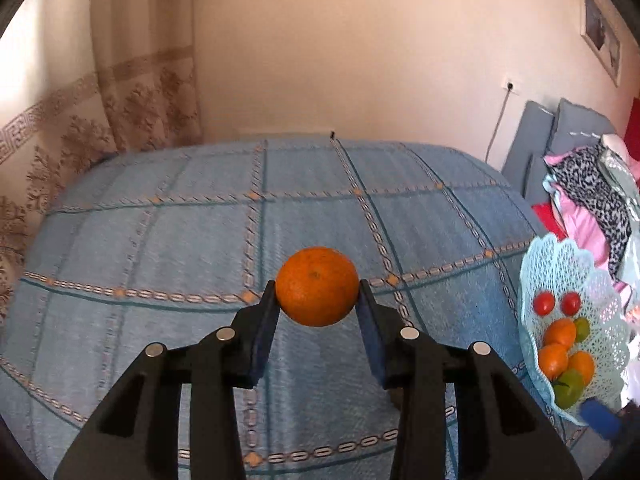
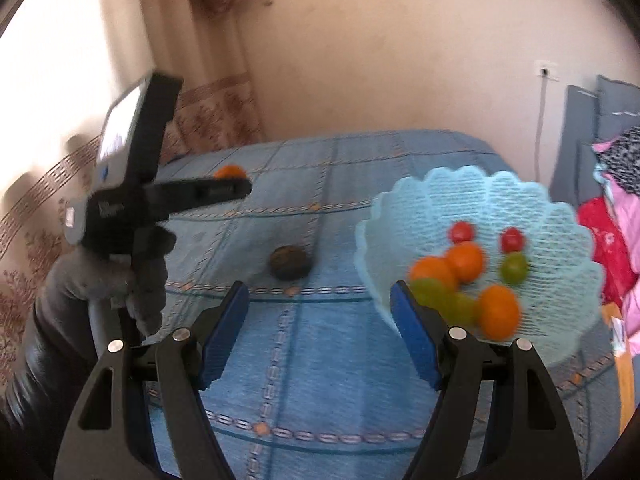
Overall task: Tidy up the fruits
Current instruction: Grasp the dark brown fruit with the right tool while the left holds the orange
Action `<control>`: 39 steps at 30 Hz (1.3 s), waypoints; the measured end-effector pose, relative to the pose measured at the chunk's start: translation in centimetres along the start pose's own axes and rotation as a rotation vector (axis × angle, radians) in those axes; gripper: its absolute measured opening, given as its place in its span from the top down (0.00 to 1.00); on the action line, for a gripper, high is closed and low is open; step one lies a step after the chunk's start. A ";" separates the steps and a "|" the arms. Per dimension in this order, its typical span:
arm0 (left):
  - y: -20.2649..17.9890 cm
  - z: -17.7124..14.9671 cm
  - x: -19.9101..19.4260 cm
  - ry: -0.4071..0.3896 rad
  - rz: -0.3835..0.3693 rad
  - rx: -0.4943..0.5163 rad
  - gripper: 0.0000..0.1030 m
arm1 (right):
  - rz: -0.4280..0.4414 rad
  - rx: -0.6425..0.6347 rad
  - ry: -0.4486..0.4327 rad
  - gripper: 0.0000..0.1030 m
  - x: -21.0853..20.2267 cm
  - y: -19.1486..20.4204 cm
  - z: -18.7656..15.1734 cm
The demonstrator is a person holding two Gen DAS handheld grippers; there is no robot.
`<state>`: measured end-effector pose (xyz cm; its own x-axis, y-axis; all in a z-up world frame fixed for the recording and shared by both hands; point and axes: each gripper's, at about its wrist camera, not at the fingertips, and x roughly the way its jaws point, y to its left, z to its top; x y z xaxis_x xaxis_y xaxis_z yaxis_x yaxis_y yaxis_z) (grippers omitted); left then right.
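Note:
My left gripper (image 1: 318,294) is shut on an orange (image 1: 317,286), held clear above the blue checked bedcover (image 1: 160,240). The right wrist view shows that gripper (image 2: 240,186) at the left in a gloved hand (image 2: 120,280), the orange (image 2: 229,171) peeking over its fingers. My right gripper (image 2: 320,300) stands open with nothing between its blue pads, low over the cover beside the light blue lace basket (image 2: 460,192). The basket (image 1: 568,264) holds several oranges, green fruits and two red ones. A dark brown fruit (image 2: 290,263) lies on the cover left of the basket.
Grey cushions (image 1: 560,132) and a pile of pink and patterned clothes (image 1: 592,200) lie behind and right of the basket. Patterned curtains (image 1: 140,92) hang at the left past the bed's edge. A plain wall (image 1: 360,60) rises behind the bed.

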<state>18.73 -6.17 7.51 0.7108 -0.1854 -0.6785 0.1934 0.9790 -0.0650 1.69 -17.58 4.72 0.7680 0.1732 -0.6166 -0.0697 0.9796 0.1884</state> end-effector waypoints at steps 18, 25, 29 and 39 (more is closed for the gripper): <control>4.5 0.8 -1.7 -0.025 0.035 -0.114 0.62 | -0.058 -0.096 0.100 0.30 9.9 4.0 3.0; 5.4 0.5 -1.1 -0.014 0.068 -0.128 0.62 | -0.118 -0.130 0.089 0.36 10.7 4.2 3.2; 5.8 0.4 -1.0 -0.009 0.069 -0.143 0.62 | -0.125 -0.153 0.098 0.36 11.3 4.9 3.0; 6.0 0.3 -0.9 -0.007 0.066 -0.145 0.62 | -0.141 -0.104 0.182 0.53 13.7 3.9 2.1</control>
<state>19.49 -0.18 7.97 0.7235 -0.1206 -0.6797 0.0467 0.9909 -0.1261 13.33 -11.64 -1.38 0.6482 0.0406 -0.7604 -0.0427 0.9989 0.0170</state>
